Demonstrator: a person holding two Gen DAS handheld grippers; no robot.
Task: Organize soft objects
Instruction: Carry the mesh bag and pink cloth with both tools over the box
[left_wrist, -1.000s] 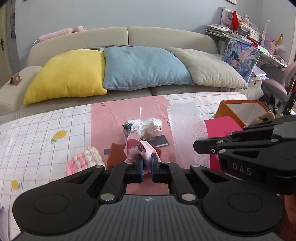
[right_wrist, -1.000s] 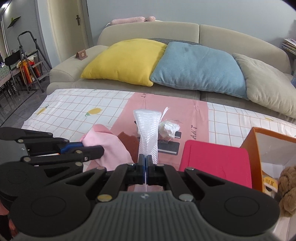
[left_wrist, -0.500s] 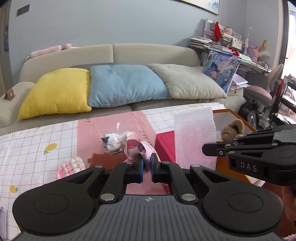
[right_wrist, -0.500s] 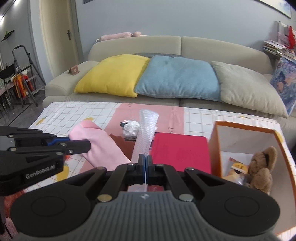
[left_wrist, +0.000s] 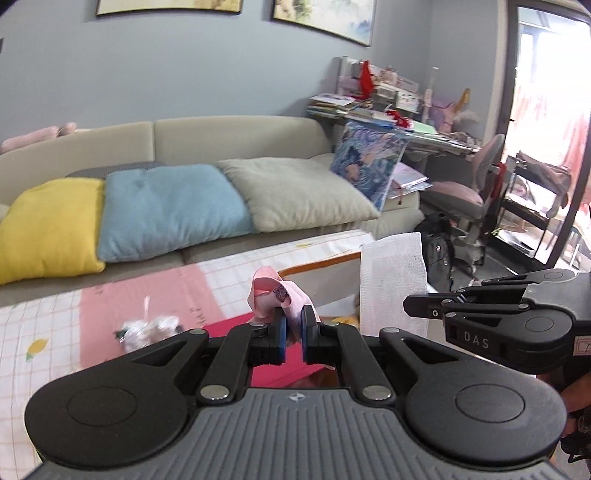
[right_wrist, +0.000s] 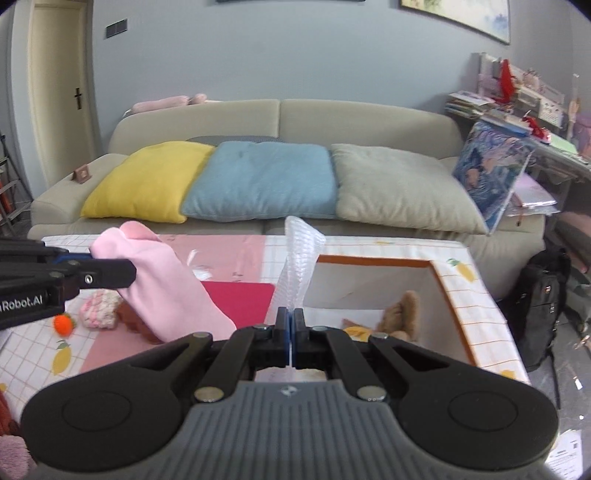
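My left gripper (left_wrist: 291, 323) is shut on a pink cloth (left_wrist: 275, 295); in the right wrist view the cloth (right_wrist: 173, 284) hangs from it above the table's left part. My right gripper (right_wrist: 290, 321) is shut on a white foam mesh sleeve (right_wrist: 299, 258), held up near the orange box (right_wrist: 454, 295); the sleeve also shows in the left wrist view (left_wrist: 393, 280). The box holds a brown plush bear (right_wrist: 400, 314).
A red flat pad (right_wrist: 243, 295), a pink-white knitted piece (right_wrist: 99, 314), a small orange toy (right_wrist: 63, 324) and a crinkly wrapped bundle (left_wrist: 147, 328) lie on the checked tablecloth. A sofa with three cushions (right_wrist: 258, 181) stands behind. A black backpack (right_wrist: 543, 295) sits right of the table.
Both grippers have risen and swung to the right with their loads; the orange box has come closer under the mesh sleeve, and the table items have slid left in view.
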